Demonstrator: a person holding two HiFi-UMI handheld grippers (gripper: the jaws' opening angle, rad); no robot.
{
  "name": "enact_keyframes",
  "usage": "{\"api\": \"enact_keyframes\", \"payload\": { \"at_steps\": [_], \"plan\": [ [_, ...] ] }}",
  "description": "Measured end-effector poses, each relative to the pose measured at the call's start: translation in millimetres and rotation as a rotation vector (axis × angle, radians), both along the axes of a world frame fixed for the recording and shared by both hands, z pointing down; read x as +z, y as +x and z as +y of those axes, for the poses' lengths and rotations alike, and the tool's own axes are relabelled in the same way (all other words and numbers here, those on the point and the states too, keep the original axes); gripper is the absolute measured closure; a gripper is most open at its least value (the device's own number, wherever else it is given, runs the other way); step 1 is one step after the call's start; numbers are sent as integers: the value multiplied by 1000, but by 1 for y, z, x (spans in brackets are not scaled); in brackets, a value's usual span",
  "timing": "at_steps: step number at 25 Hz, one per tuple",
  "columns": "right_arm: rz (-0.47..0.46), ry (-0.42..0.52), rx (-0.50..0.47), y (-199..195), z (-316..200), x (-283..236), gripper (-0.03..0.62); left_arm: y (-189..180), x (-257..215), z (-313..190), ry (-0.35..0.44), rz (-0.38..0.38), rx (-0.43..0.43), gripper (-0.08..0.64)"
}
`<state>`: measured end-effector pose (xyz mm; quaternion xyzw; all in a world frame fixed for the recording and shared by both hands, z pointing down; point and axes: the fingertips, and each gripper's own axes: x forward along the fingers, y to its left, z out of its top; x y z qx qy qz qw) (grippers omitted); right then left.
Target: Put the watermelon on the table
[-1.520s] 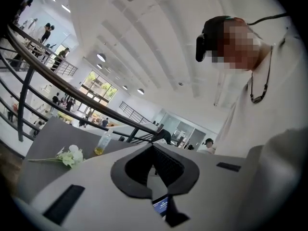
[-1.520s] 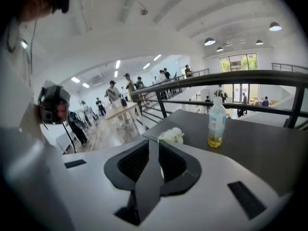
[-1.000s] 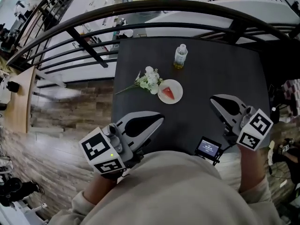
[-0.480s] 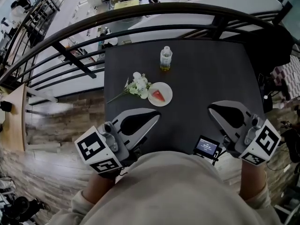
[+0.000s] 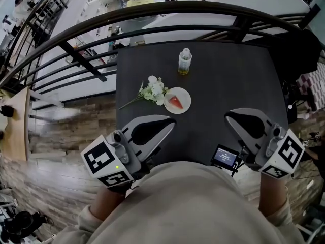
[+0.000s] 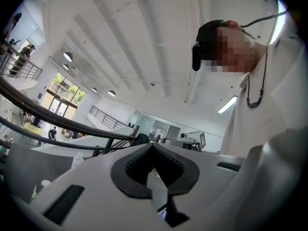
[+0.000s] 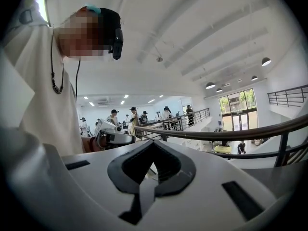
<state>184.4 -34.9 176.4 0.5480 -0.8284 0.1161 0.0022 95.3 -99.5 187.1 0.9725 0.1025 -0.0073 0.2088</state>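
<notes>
right gripper (image 5: pixel 229 117) has come up nearer the camera in the last second, left gripper (image 5: pixel 171 123) barely shifted
both clenched shut, nothing in them; watermelon slice (image 5: pixel 174 102) on white plate (image 5: pixel 185 107) on black table (image 5: pixel 228 75), white flowers (image 5: pixel 154 91) just beside, bottle (image 5: pixel 184 61) behind, label unreadable

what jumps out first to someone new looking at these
The red watermelon slice on its white plate stands out mid-table, white flowers beside it on the left and a bottle behind. Nearer, the left claw and right claw hover shut and empty above the dark table.
</notes>
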Motion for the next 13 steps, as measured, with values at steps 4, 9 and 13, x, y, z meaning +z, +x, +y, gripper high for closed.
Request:
{"api": "enact_keyframes", "payload": {
  "at_steps": [4, 9, 13],
  "plan": [
    [-14, 2, -4, 1, -5, -1, 580, 0, 2, -2, -7, -6, -6, 557],
    [-26, 0, -16, 6, -14, -1, 580, 3, 5, -7, -12, -16, -11, 557],
    [-33, 8, -19, 9, -21, 1, 580, 6, 9, -11, -9, -28, -15, 557]
  ]
}}
